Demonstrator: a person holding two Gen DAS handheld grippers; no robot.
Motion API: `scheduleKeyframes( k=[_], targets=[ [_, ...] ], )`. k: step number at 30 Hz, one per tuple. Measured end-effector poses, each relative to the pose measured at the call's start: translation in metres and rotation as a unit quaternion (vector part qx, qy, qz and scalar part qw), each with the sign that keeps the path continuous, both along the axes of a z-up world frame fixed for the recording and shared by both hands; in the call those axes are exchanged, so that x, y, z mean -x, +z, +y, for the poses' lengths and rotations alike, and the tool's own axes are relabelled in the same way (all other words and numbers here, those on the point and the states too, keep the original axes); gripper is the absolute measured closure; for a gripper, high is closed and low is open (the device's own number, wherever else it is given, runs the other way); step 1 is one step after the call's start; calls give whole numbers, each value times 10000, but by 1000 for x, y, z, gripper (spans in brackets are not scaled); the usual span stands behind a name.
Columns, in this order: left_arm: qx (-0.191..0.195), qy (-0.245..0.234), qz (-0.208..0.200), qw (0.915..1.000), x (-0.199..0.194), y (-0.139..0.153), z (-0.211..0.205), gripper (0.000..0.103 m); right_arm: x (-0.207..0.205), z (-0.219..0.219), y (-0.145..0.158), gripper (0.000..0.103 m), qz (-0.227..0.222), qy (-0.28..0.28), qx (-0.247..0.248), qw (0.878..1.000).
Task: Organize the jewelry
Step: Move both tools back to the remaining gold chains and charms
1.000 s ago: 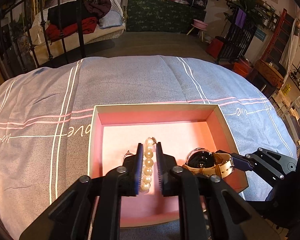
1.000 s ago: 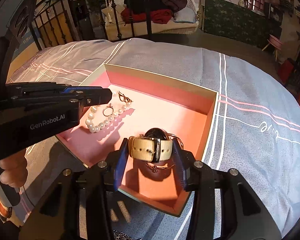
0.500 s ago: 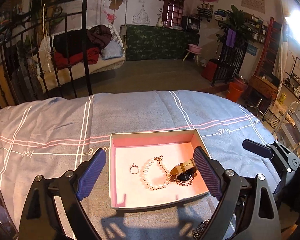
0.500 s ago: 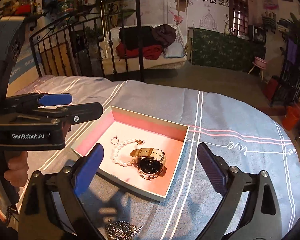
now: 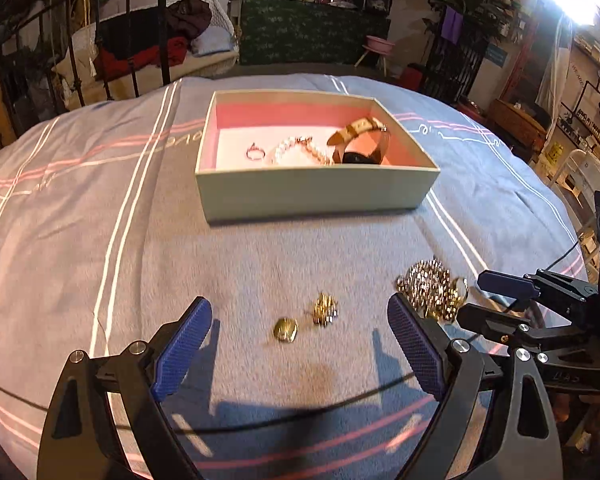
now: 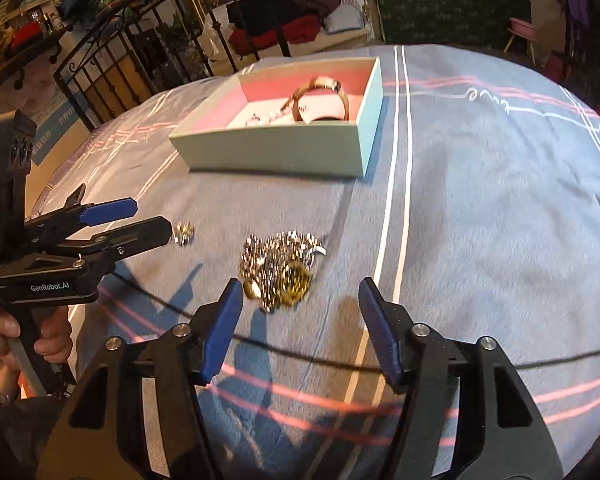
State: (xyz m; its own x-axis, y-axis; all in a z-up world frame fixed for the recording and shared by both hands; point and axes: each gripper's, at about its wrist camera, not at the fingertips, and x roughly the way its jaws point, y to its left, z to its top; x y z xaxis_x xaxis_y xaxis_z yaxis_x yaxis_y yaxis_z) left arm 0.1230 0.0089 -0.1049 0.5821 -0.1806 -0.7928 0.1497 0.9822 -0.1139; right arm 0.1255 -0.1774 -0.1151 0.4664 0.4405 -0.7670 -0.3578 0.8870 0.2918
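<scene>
a grey-blue striped bedcover [image 5: 100, 220] fills both views. on it, farther from the cameras, sits a pale box [image 5: 316, 192] with a pink lining, holding a ring [image 5: 255, 153], a pearl bracelet [image 5: 300, 151] and a tan-strapped watch [image 5: 360, 140]. nearer, loose on the cloth, lie a small gold locket [image 5: 285, 329], a gold earring [image 5: 325, 309] just beside it, and a tangled heap of gold chain [image 6: 278, 270].

the left gripper [image 5: 300, 344] stands spread wide and empty, with the locket and earring between its blue pads. the right gripper [image 6: 300, 320] has just been closing partway; it is empty too, apart, just short of the chain heap.

risks, as a judgement: the chain heap could snag and come up only in part, trailing links. the locket lies flat, so the pads may pinch cloth instead. motion blur hides detail, so the earring may be two pieces.
</scene>
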Motion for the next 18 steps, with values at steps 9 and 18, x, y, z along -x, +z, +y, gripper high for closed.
scheduleKeyframes(
  k=[9, 18],
  targets=[
    [31, 242, 118, 9996, -2, -14, 10, 25, -2, 12, 1, 74, -65, -10, -22, 10000],
    [-130, 214, 142, 9996, -1, -13, 14, 29, -11, -5, -2, 76, -45, -479, 287, 9984]
  ],
)
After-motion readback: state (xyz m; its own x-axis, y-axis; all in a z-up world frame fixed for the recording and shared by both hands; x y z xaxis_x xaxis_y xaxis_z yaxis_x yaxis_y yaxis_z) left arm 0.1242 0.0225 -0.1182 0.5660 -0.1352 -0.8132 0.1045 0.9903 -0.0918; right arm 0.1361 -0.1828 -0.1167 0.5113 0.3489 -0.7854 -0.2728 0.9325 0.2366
